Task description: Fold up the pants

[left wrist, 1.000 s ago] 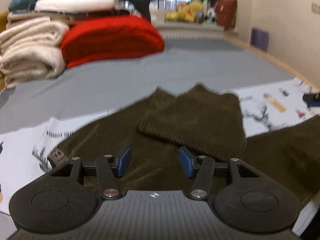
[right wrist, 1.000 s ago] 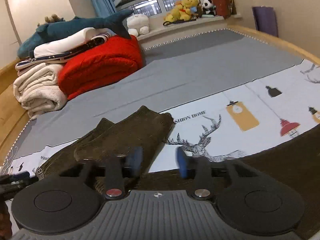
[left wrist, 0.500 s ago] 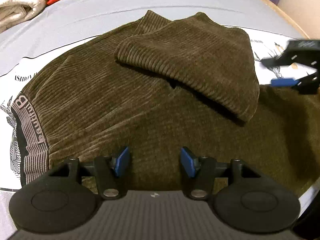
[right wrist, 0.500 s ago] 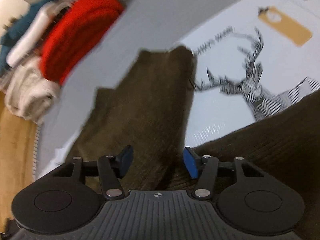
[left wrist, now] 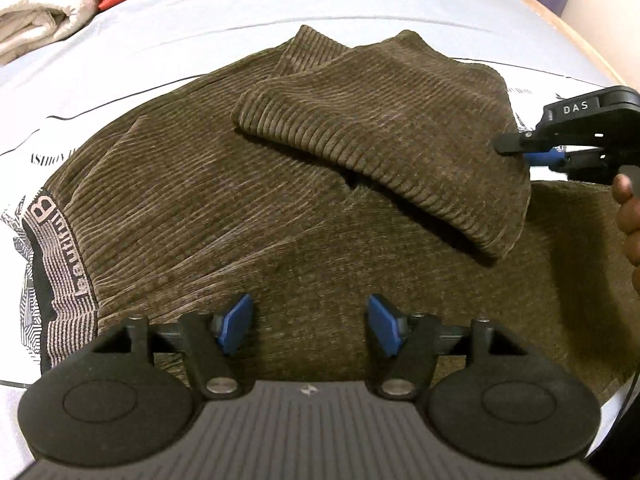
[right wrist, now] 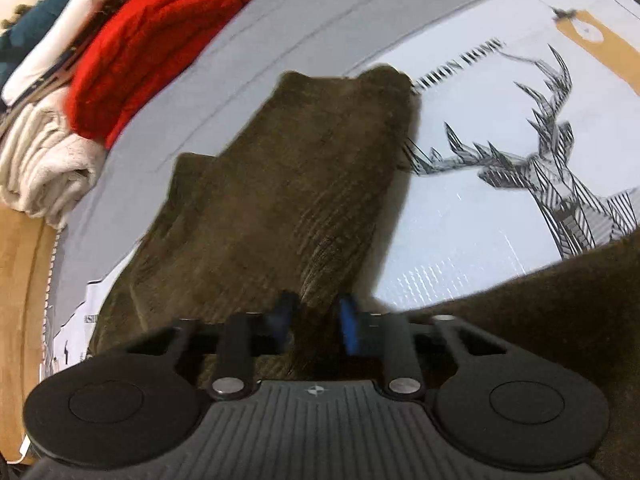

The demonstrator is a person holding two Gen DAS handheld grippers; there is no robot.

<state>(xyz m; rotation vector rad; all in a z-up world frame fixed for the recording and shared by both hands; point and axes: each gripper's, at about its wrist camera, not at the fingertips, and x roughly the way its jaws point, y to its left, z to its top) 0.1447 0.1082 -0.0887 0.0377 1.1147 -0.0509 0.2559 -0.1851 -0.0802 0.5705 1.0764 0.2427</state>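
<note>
Here, dark olive corduroy pants [left wrist: 248, 208] are seen spread on a bed covered by a grey sheet and a white cover printed with a deer [right wrist: 560, 176]. The waistband, lettered in white, lies toward the bed's left side, and one leg end [left wrist: 384, 128] has been laid back over the body of the garment, presumably as a first fold. The left hand-held gripper [left wrist: 308, 322] is held low over the near part of the pants with its blue pads well apart and nothing between them, seemingly ready to pin or pick up the cloth. The right hand-held gripper [right wrist: 314, 320] is seen with its pads drawn close around a ridge of the folded leg; the cloth appears pinched, probably so that the leg can be carried further over. Folded blankets, red [right wrist: 160, 40] and cream [right wrist: 44, 168], are stacked at the bed's far left corner. No containers are in view.
</note>
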